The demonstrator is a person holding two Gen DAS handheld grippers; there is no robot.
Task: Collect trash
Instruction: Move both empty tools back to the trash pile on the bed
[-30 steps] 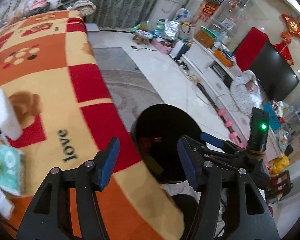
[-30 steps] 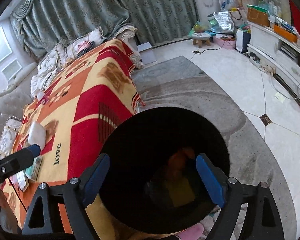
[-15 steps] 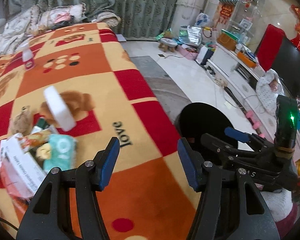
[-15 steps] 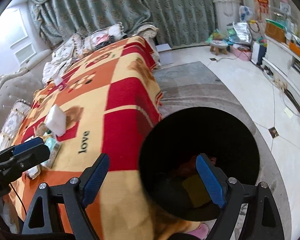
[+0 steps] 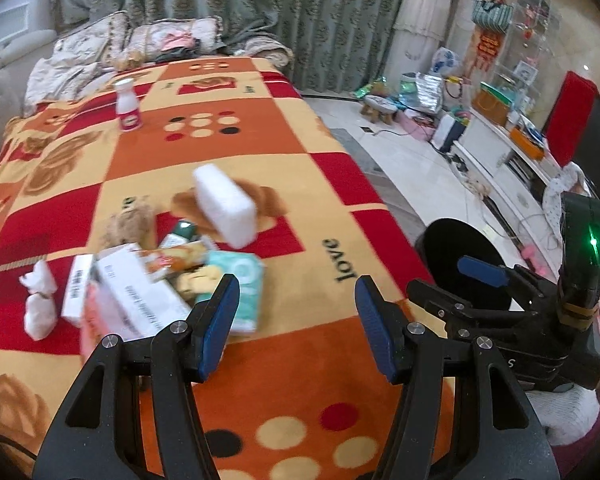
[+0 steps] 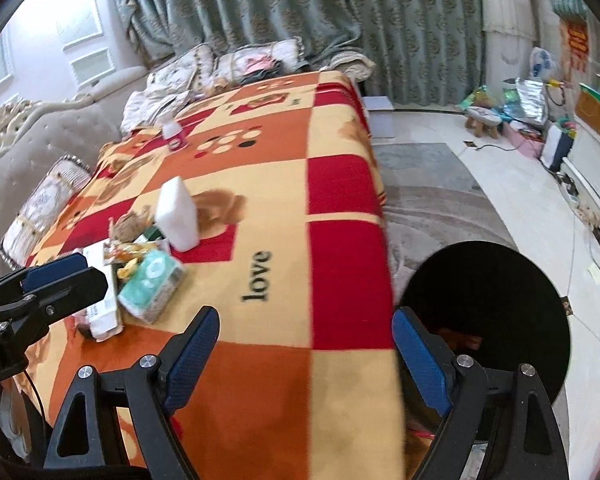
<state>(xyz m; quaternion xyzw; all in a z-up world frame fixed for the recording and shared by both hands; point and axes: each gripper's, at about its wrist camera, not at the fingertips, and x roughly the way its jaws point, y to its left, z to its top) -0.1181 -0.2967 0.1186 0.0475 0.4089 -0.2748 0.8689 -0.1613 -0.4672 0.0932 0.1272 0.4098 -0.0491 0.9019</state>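
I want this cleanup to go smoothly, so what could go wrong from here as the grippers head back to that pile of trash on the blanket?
1. The wrappers and boxes overlap in a heap, so the open left gripper might pinch several pieces or knock some aside.
2. The black bin stands on the floor beyond the blanket's edge, so a loosely held piece could fall short of it.
3. The white foam block looks tilted and may topple if nudged.

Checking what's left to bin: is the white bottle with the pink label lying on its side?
No, the white bottle stands upright on the blanket, far beyond the trash pile.
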